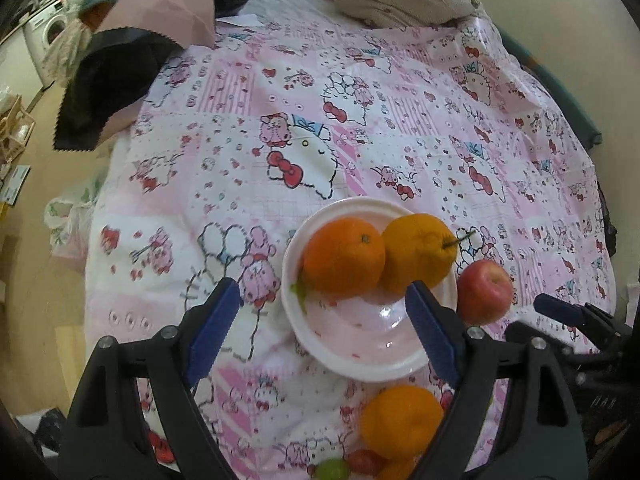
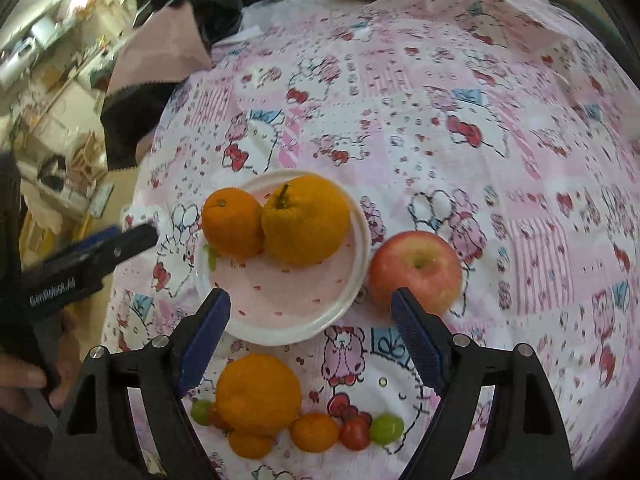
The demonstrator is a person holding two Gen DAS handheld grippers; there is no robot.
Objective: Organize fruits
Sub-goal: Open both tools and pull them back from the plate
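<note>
Left black tongs with blue finger pads [image 1: 324, 300]: jaws wide apart, nothing between them, pointing toward 12 o'clock. Right black tongs with blue finger pads [image 2: 310, 308]: jaws likewise spread, nothing held. In the right wrist view the left tongs enter at 9 o'clock, a bare hand [image 2: 36, 376] gripping the handle.

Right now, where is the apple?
The apple sits on the patterned cloth just off the right rim of the plate, outside it. In the right wrist view it lies just past the open right gripper.
</note>
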